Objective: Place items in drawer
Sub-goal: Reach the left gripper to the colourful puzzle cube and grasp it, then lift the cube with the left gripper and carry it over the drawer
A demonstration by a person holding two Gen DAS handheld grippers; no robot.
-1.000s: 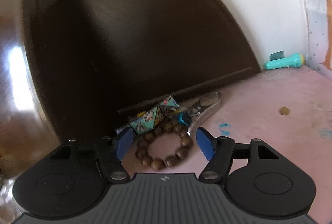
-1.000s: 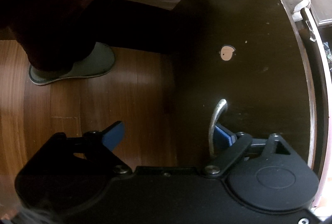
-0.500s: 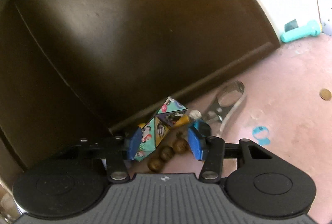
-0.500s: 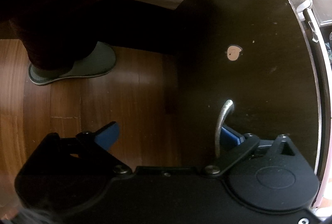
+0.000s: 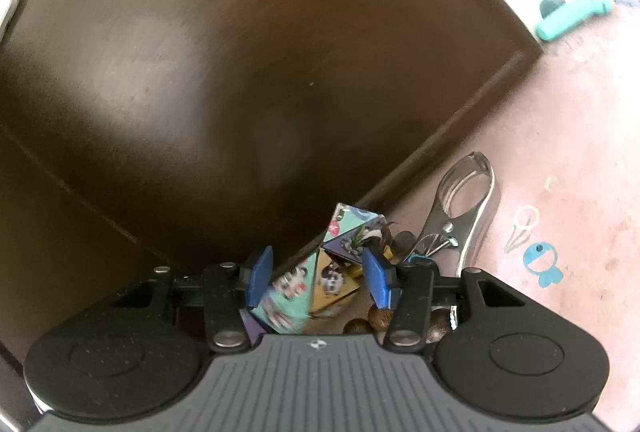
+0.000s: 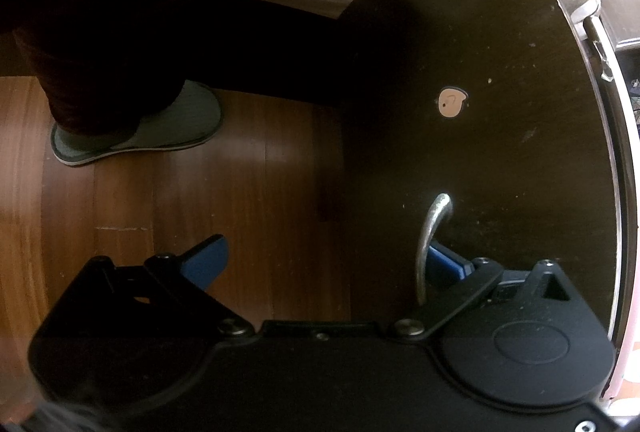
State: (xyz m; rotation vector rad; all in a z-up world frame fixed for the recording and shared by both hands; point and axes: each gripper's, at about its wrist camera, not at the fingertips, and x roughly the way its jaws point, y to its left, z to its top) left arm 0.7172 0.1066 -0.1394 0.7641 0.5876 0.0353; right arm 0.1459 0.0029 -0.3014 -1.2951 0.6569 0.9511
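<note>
In the left wrist view, my left gripper (image 5: 316, 276) has its blue pads narrowed around a colourful folding puzzle cube (image 5: 316, 280) on the pink tabletop; I cannot tell whether the pads touch it. Brown wooden beads (image 5: 380, 316) lie just under the right finger. A metal clamp (image 5: 460, 220) lies right beside them. In the right wrist view, my right gripper (image 6: 324, 260) is wide open, with its right pad (image 6: 444, 262) tucked behind the silver drawer handle (image 6: 430, 232) on the dark drawer front (image 6: 500, 152).
A dark wooden panel (image 5: 240, 72) rises behind the items. A teal flashlight (image 5: 576, 14) lies at the far right by the wall. In the right wrist view, a grey slipper (image 6: 136, 132) stands on the wooden floor (image 6: 200, 212).
My left gripper has moved forward past the bead bracelet and narrowed around the puzzle cube. The right gripper has stayed hooked at the drawer handle.
</note>
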